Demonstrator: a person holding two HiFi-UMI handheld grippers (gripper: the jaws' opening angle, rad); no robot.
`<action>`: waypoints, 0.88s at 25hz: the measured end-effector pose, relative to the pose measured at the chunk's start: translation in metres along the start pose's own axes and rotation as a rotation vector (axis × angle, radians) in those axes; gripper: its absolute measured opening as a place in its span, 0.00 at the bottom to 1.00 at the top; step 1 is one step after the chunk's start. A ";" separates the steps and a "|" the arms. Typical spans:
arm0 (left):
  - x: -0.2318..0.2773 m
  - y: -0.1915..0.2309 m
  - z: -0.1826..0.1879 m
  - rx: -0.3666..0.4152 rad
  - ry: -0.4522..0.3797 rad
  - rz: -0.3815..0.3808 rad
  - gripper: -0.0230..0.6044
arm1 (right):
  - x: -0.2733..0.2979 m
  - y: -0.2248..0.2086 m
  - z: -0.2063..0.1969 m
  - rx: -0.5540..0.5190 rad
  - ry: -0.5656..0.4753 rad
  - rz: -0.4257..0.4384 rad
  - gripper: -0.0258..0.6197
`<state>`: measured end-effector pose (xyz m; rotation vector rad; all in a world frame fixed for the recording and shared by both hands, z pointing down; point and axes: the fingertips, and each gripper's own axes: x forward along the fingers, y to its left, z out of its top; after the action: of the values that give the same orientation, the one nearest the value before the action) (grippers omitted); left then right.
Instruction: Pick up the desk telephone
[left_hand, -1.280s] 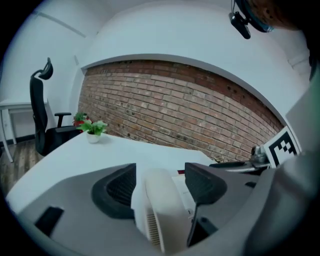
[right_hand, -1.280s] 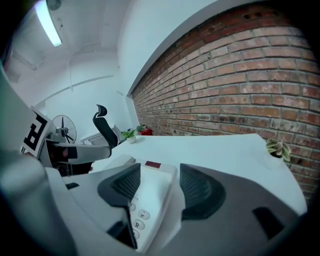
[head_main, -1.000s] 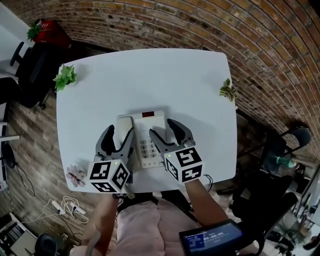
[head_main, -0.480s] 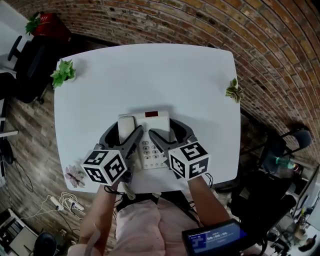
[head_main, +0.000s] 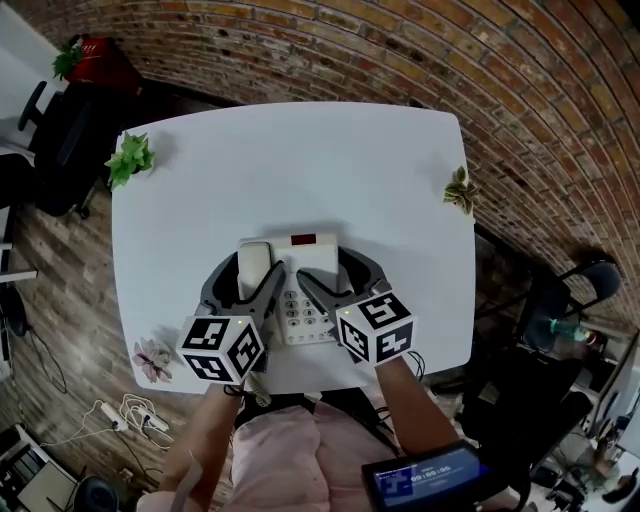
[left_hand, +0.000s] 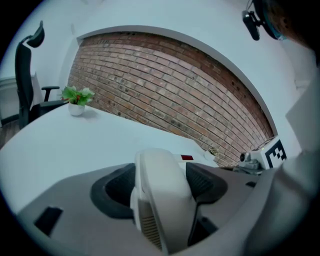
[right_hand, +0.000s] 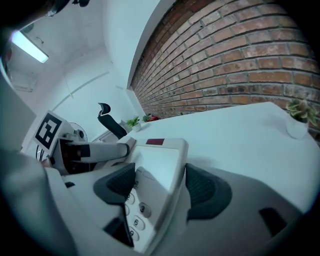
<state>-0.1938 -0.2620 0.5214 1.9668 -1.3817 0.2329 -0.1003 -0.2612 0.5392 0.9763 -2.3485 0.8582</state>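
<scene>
The white desk telephone (head_main: 312, 262) lies on the white table (head_main: 290, 160), near its front edge. Its handset (head_main: 254, 266) rests on the cradle at the left. My left gripper (head_main: 247, 285) straddles the handset (left_hand: 160, 190). Its jaws have just closed a little, and the pads lie against the handset's sides. My right gripper (head_main: 325, 272) straddles the right part of the phone body (right_hand: 157, 160). One pad sits over the keypad (right_hand: 135, 202), the other off the right edge with a small gap. Its jaws have just been opening.
Small potted plants stand at the table's far left (head_main: 130, 157), right edge (head_main: 459, 188) and front left corner (head_main: 153, 358). A brick wall (head_main: 520, 90) runs behind and to the right. A black office chair (head_main: 60, 130) stands off the left side.
Both grippers have edged slightly forward, so their jaws reach further along the handset and the phone body. The phone still lies in the same place on the table.
</scene>
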 end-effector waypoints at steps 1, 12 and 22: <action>-0.003 -0.002 0.002 0.015 -0.024 0.015 0.55 | -0.001 0.001 0.001 -0.010 -0.003 0.009 0.55; -0.035 -0.020 0.011 0.174 -0.219 0.084 0.50 | -0.003 0.009 -0.001 0.102 0.006 0.224 0.69; -0.038 -0.078 0.010 0.449 -0.282 0.001 0.44 | 0.012 0.011 -0.007 0.084 0.041 0.314 0.69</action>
<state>-0.1433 -0.2257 0.4596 2.4416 -1.6141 0.2951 -0.1155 -0.2556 0.5477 0.6216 -2.4853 1.0913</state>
